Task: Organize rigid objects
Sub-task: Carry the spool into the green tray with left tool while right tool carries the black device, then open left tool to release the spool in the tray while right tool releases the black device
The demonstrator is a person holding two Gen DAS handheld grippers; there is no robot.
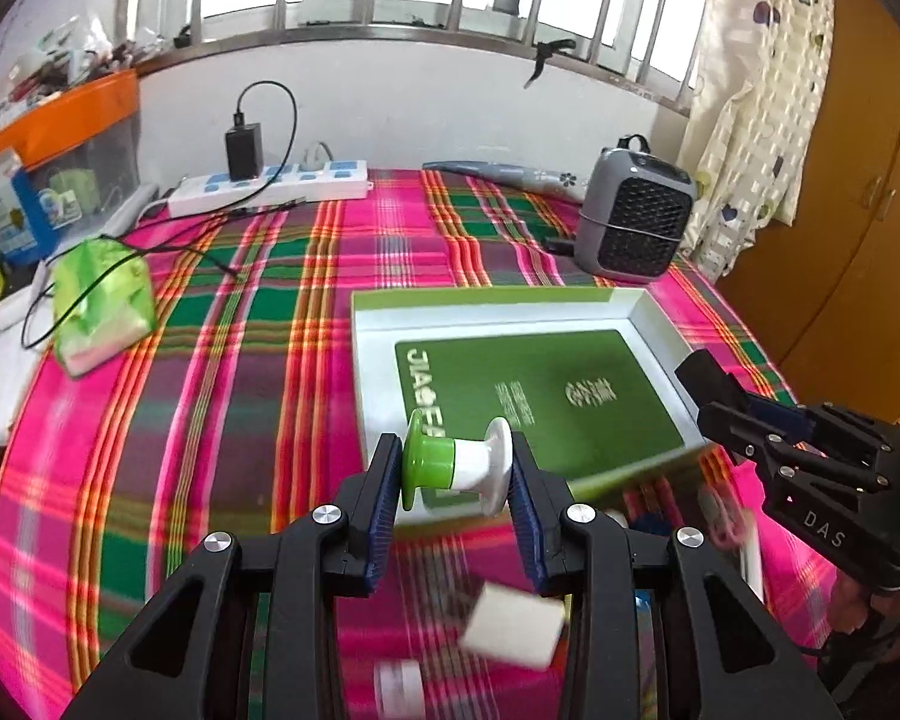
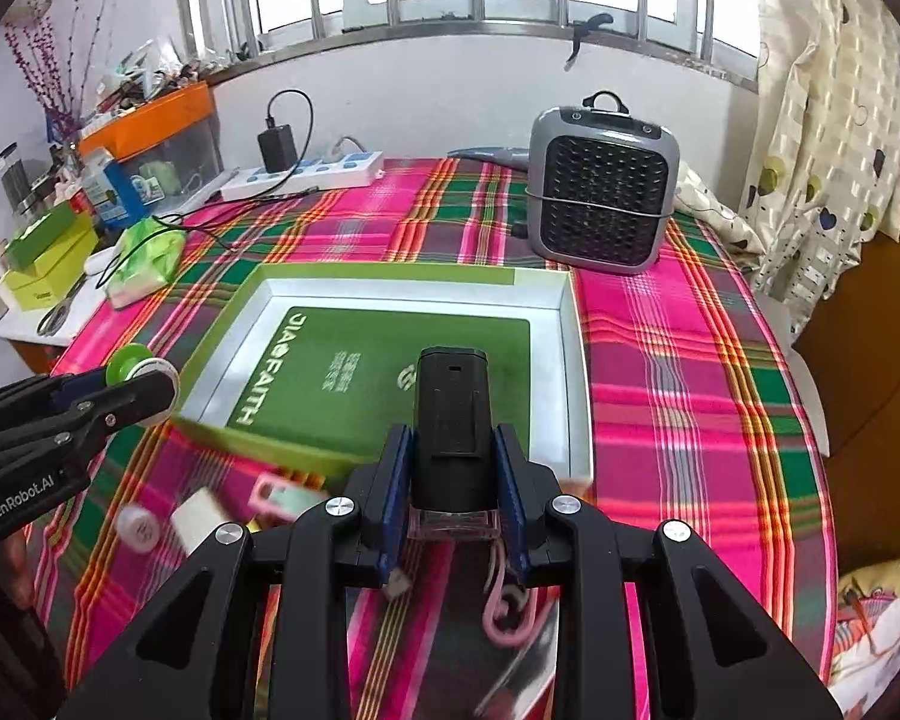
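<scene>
1. Your left gripper (image 1: 456,471) clamps the green-and-white spool (image 1: 457,468), hanging at the near edge of the box (image 1: 486,315).
2. Your right gripper (image 2: 453,480) grips the black bottle (image 2: 450,414).
3. Carrying step, I'd say: next, lower both into the box and release.

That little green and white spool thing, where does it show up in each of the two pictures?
Left wrist view: the green and white spool sits low in the middle, clamped between the left gripper.
Right wrist view: the spool peeks out at the left edge, mostly hidden by that gripper.
Shared landmark: the green-lined box on the plaid cloth.
</scene>
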